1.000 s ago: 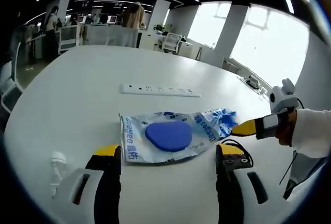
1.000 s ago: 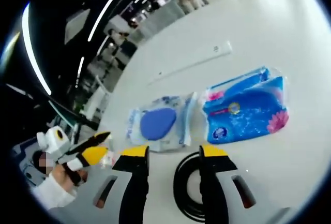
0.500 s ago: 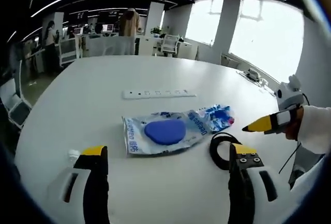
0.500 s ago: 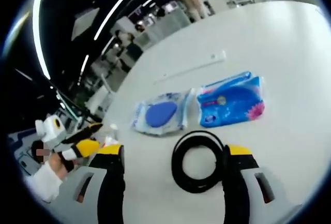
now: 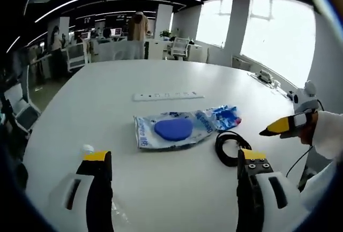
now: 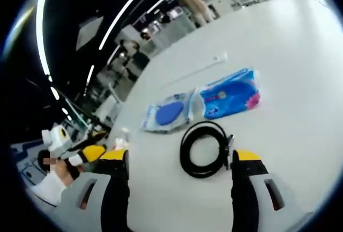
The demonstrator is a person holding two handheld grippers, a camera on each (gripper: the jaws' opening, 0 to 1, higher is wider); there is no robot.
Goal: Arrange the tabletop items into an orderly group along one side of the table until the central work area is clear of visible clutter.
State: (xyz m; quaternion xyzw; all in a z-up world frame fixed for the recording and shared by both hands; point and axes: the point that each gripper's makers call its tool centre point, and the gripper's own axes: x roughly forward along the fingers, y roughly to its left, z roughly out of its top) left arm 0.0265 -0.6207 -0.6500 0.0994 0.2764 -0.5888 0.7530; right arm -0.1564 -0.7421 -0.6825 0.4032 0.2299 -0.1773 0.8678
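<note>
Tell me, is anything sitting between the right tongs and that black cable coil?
Nothing visible. In the right gripper view the open right tongs point straight at the cable coil, with bare white table between. The pouch and blue pack lie beyond the coil, not in the way.

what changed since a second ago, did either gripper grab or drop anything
Both grippers opened wide and backed away from the items: the left gripper from the clear packet with the blue pad, the right gripper from the black cable coil that lay between its fingers. Nothing was picked up. Packet, blue tissue pack, coil and power strip lie where they were.
</note>
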